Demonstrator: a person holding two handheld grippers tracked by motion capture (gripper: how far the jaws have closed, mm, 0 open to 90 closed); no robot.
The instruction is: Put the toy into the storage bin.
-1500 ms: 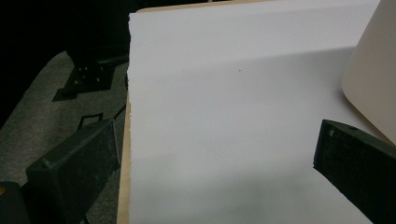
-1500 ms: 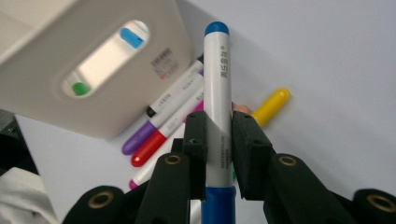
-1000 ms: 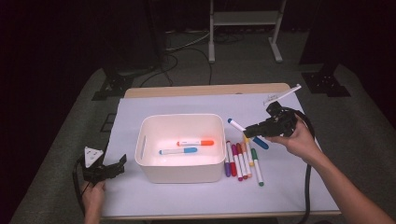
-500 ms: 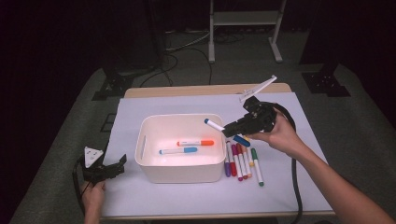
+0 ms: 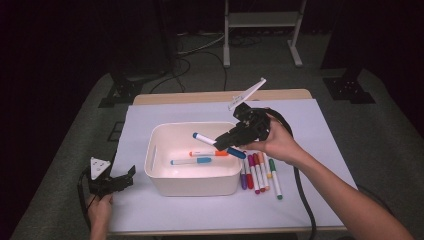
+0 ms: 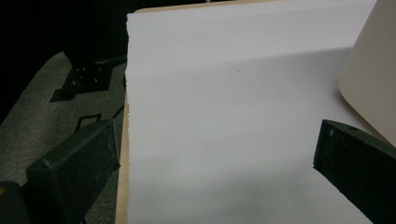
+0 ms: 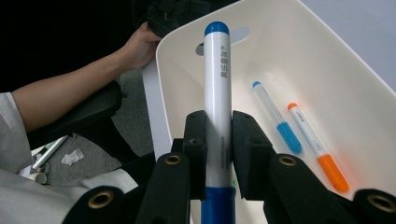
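**Dark-blue marker held over the bin**

The right gripper [image 5: 226, 141] pinches a dark-blue marker [image 7: 217, 107] at mid-barrel, jaws pressed against both sides. The marker hangs tilted above the right half of the white bin [image 5: 155, 167], clear of the floor. A light-blue marker [image 5: 191, 161] and an orange marker [image 5: 209, 153] lie inside. The left gripper [image 5: 120, 181] rests at the table's front-left corner, jaws spread, holding nothing. Loose markers [image 5: 257, 172] lie just beside the bin's right wall.
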